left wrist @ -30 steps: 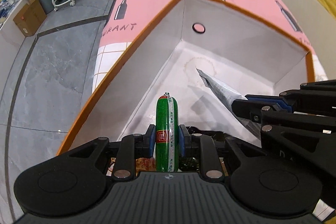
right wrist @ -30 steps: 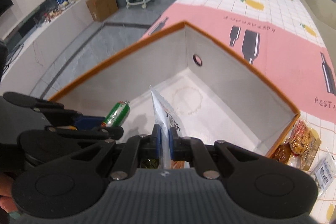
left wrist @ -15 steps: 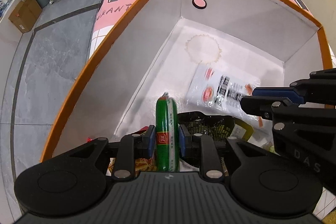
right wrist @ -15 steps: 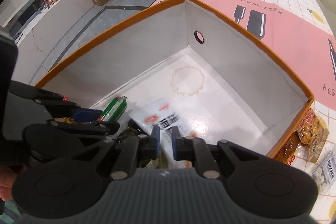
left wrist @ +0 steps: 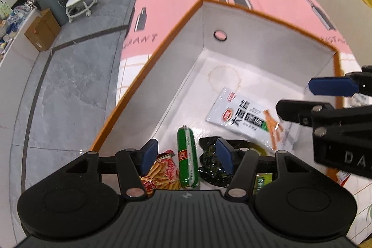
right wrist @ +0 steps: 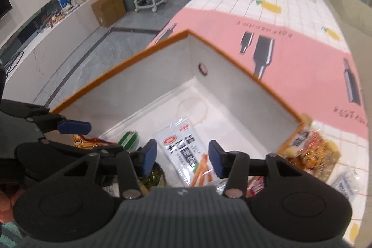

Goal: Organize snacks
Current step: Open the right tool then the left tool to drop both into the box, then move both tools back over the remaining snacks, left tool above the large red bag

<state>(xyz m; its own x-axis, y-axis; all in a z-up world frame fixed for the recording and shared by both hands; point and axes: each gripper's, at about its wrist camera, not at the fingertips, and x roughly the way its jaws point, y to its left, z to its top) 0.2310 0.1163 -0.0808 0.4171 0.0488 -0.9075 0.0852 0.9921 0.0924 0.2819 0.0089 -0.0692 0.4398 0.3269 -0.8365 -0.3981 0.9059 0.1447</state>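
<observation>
- The left gripper (left wrist: 187, 153) hangs over the near end of the orange-rimmed storage box (left wrist: 148, 57), its jaws opening; the green sausage stick (left wrist: 187, 158) lies on the box floor between the blue pads, touching neither.
- Beside the sausage lie a red chip packet (left wrist: 162, 170) and a dark green packet (left wrist: 211, 166).
- The right gripper (right wrist: 182, 156) is also opening, above the white snack packet (right wrist: 183, 150), which lies flat on the box floor between its pads, gripped by neither.
- More snack packets (right wrist: 318, 152) sit on the tablecloth (right wrist: 302, 43) outside the box's right wall.
</observation>
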